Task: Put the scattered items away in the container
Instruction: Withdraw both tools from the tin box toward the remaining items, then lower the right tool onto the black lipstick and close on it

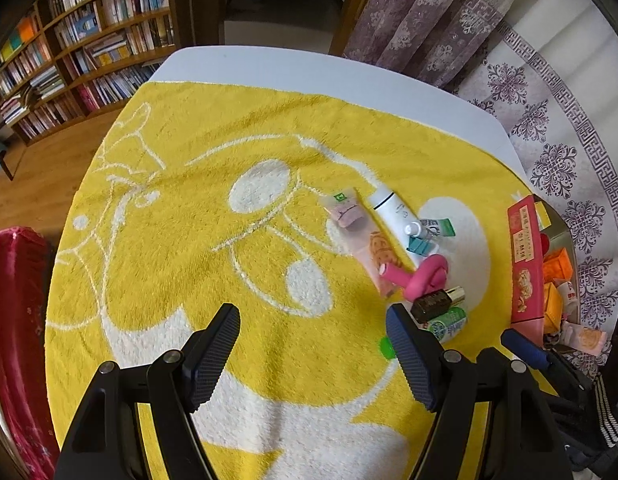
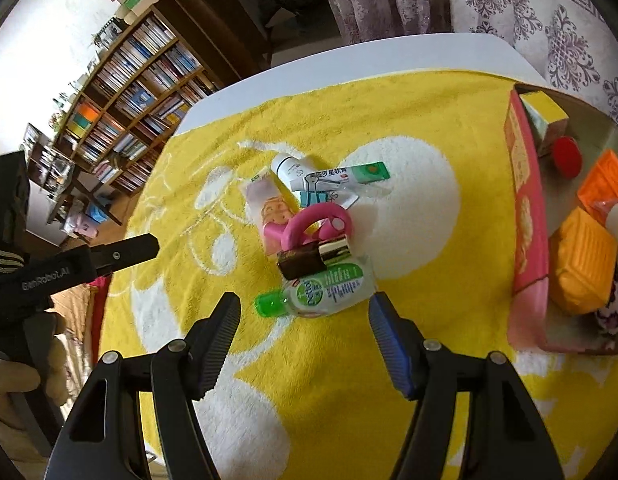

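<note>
Through the left wrist camera I see my left gripper (image 1: pixel 313 344) at lower centre, jaws apart with only the yellow and white terry towel (image 1: pixel 197 216) between them. The scattered pile sits right of centre: a white plastic tube (image 1: pixel 389 210), a pink rubber ring toy (image 1: pixel 423 276), a dark brown lipstick with gold band (image 1: pixel 437 300) and a clear sanitizer bottle with green cap (image 1: pixel 445 326), which lies just beside the right finger. The pink-walled cardboard container (image 1: pixel 525 264) stands at the right edge, already holding orange boxes (image 1: pixel 559 264).

Through the right wrist camera, my right gripper (image 2: pixel 305 336) has its jaws apart and clamps nothing; the sanitizer bottle (image 2: pixel 329 290) lies just above the fingertips, touching the lipstick (image 2: pixel 313 258). The container (image 2: pixel 527 216) fills the right side, well apart from the pile.
</note>
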Tool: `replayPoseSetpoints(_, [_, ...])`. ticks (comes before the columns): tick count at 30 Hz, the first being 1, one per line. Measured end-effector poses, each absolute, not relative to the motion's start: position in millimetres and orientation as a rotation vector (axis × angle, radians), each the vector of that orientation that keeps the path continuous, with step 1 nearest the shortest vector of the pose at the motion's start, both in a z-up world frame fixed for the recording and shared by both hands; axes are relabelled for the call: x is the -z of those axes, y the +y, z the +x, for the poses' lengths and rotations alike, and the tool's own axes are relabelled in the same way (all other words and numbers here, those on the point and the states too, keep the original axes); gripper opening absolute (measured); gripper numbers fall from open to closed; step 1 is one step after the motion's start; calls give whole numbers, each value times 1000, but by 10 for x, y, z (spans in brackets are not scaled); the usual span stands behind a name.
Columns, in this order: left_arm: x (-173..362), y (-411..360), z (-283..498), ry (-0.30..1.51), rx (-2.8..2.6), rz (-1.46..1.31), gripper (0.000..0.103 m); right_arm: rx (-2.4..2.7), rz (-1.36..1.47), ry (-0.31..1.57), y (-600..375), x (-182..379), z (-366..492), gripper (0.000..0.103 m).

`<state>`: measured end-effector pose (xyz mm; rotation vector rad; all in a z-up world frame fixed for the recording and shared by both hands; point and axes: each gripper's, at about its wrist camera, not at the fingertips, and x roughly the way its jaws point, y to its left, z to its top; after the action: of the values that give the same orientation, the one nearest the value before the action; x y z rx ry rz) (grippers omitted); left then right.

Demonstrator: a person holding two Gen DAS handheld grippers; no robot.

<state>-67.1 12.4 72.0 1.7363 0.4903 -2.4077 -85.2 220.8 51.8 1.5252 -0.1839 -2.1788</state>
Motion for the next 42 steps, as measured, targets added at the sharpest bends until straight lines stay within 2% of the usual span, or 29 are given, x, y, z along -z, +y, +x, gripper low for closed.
replayPoseSetpoints(23, [-353, -104, -938, 512, 2364, 1852, 77, 2220, 1541, 119, 1728, -117, -1113, 72])
replayPoseSetpoints(34, [-317, -33, -992, 500, 2363, 1871, 77, 2223, 1530, 159, 1713, -69, -1172, 72])
replayPoseSetpoints(36, [-313, -10, -998, 494, 2364, 1876, 77, 2210, 1522, 164, 1710, -66, -1175, 65])
replayPoseSetpoints(42, [-327, 64, -997, 476, 2372, 1882, 77, 2202, 1515, 175, 1713, -64, -1163, 65])
